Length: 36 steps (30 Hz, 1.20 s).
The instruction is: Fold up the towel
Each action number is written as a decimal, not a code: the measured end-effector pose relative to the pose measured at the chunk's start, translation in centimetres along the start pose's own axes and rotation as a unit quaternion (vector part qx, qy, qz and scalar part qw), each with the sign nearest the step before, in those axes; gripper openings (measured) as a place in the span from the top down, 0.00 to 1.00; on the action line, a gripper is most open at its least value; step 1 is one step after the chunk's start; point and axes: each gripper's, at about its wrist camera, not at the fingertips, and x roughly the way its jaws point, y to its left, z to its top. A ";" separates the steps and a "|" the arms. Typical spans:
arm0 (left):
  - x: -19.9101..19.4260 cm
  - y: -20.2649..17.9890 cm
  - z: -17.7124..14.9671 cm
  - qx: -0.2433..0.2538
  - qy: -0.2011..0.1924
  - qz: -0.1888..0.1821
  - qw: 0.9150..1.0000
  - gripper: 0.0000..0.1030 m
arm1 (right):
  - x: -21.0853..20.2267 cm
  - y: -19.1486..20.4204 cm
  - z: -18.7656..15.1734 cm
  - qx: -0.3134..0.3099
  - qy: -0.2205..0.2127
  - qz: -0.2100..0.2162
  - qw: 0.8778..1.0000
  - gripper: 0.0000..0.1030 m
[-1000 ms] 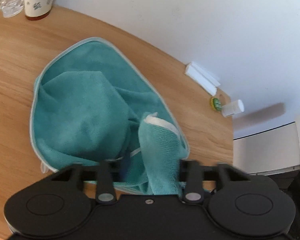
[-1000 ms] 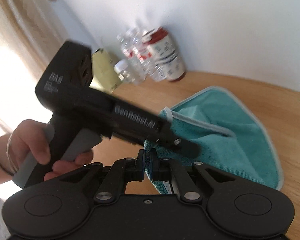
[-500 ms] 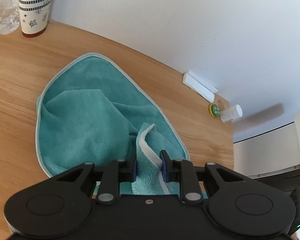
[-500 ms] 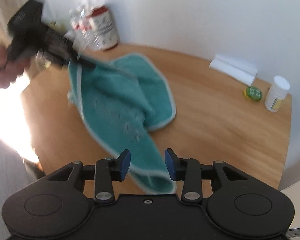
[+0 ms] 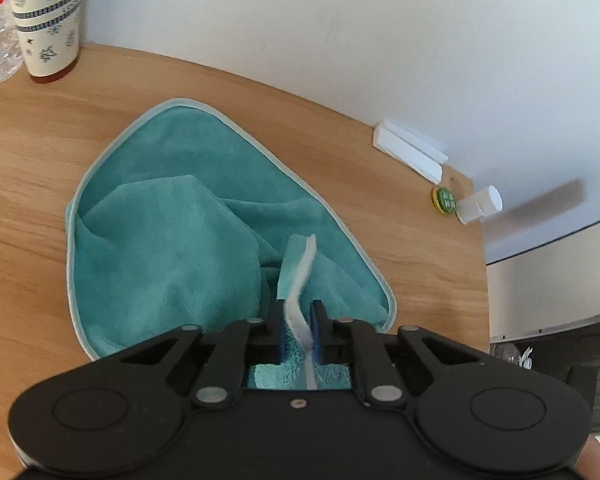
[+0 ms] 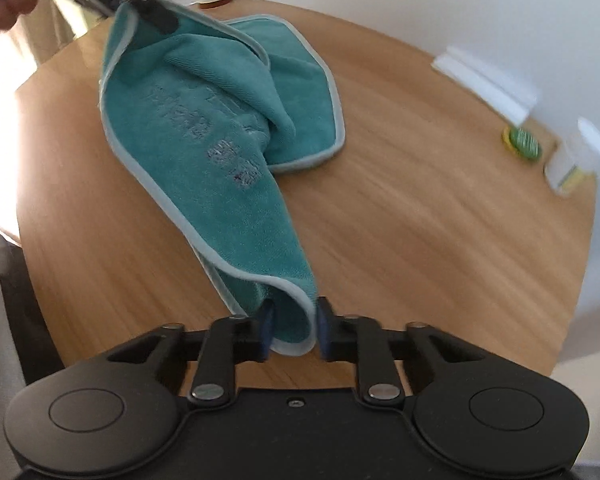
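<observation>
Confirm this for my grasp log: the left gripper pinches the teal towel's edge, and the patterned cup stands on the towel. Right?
Not quite. The left gripper does pinch the teal towel by its edge, but the patterned cup stands on the wooden table, apart from the towel, as the left wrist view shows.

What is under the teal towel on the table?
Under the teal towel only the wooden table shows around its edges. The towel is bunched over itself, so anything beneath its middle is covered and cannot be seen.
</observation>
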 end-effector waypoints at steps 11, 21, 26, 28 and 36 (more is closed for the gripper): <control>-2.1 0.3 0.8 0.025 -0.027 0.002 0.999 0.94 | -4.6 3.0 2.3 0.106 -0.075 0.183 0.975 0.98; -6.8 8.0 3.9 0.031 -0.043 -0.040 0.998 0.94 | -3.4 15.0 11.8 0.076 -0.119 0.291 0.946 0.98; -11.3 15.6 6.4 0.043 -0.069 -0.030 0.996 0.94 | -0.7 22.2 18.1 0.060 -0.122 0.318 0.938 0.98; -12.7 19.1 7.1 0.038 -0.077 -0.028 0.996 0.94 | 1.0 25.3 20.9 0.046 -0.122 0.325 0.937 0.98; -17.0 33.6 9.5 0.015 -0.096 0.070 0.993 0.94 | 9.6 36.2 30.1 -0.004 -0.088 0.360 0.929 0.98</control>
